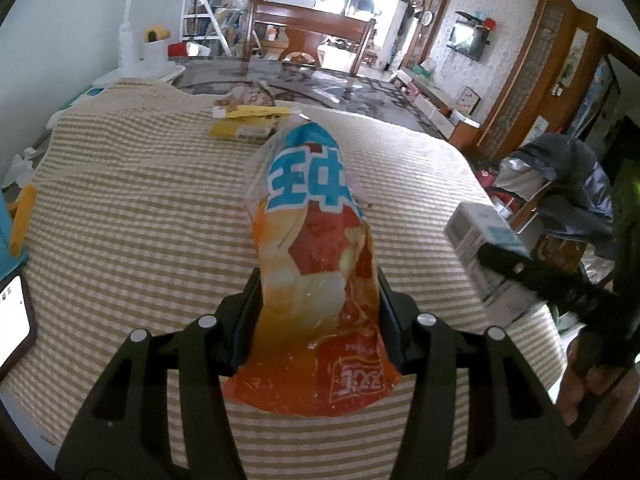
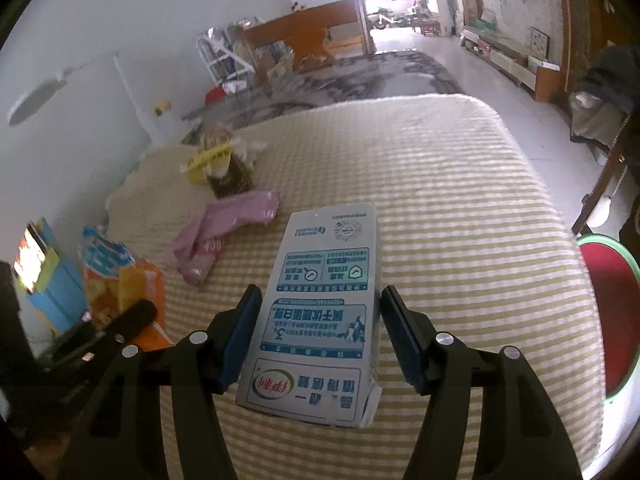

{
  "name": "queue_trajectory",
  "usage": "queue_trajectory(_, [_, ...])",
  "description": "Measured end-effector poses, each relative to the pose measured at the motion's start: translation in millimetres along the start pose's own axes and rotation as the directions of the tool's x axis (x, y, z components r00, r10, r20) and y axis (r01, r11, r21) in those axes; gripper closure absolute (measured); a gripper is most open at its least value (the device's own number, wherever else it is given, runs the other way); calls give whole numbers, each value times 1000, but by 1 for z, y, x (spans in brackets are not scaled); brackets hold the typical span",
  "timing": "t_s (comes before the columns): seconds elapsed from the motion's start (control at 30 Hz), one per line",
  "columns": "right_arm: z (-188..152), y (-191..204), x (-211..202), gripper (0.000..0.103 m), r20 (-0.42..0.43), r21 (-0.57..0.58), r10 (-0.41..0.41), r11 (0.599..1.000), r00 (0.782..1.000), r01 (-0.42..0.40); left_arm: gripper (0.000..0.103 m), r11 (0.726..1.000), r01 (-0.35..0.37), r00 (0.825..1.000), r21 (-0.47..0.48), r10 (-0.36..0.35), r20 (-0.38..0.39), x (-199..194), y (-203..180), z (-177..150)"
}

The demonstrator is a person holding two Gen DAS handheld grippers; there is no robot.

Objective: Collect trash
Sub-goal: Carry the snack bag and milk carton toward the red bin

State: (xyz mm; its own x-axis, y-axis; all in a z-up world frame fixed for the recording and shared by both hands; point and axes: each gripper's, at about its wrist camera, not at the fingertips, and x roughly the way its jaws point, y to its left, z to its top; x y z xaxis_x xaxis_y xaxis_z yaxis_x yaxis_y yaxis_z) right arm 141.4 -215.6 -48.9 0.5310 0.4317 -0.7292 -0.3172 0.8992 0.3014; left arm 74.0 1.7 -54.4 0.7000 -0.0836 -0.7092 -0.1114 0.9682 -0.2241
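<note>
In the left wrist view my left gripper (image 1: pixel 318 280) is shut on an orange and blue snack bag (image 1: pixel 316 264), held above the striped cloth (image 1: pixel 140 220). In the right wrist view my right gripper (image 2: pixel 318 300) is shut on a white and blue milk carton (image 2: pixel 324 304), held above the same cloth (image 2: pixel 460 200). The carton also shows at the right of the left wrist view (image 1: pixel 484 248), and the snack bag at the left of the right wrist view (image 2: pixel 120 280). A pink wrapper (image 2: pixel 224 232) and a yellow wrapper (image 2: pixel 208 160) lie on the cloth.
A yellow packet (image 1: pixel 248 122) and crumpled wrappers (image 1: pixel 248 96) lie at the cloth's far edge. A red bin with a green rim (image 2: pixel 604 308) stands to the right. A phone (image 1: pixel 12 320) lies at the left. A chair with clothes (image 1: pixel 560 184) stands right.
</note>
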Motion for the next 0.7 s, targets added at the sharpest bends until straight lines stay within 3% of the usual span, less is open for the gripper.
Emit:
queue_trajectory(0.1, [10, -12, -23, 43, 28, -6, -10, 1000, 1000, 10, 53, 1000, 24, 1000, 9, -24, 6, -1, -10, 5])
queue_trajectory(0.23, [11, -38, -51, 43, 75, -16, -89, 996, 993, 90, 53, 998, 58, 998, 22, -58, 13, 0, -26, 12])
queue_trajectory(0.47, [1, -103, -65, 43, 122, 217, -113, 972, 986, 85, 53, 992, 90, 996, 85, -92, 20, 8, -69, 22])
queue_trajectory(0.7, [-2, -127, -74, 43, 146, 300, -143, 949, 979, 94, 53, 984, 135, 991, 115, -135, -4, 24, -104, 28])
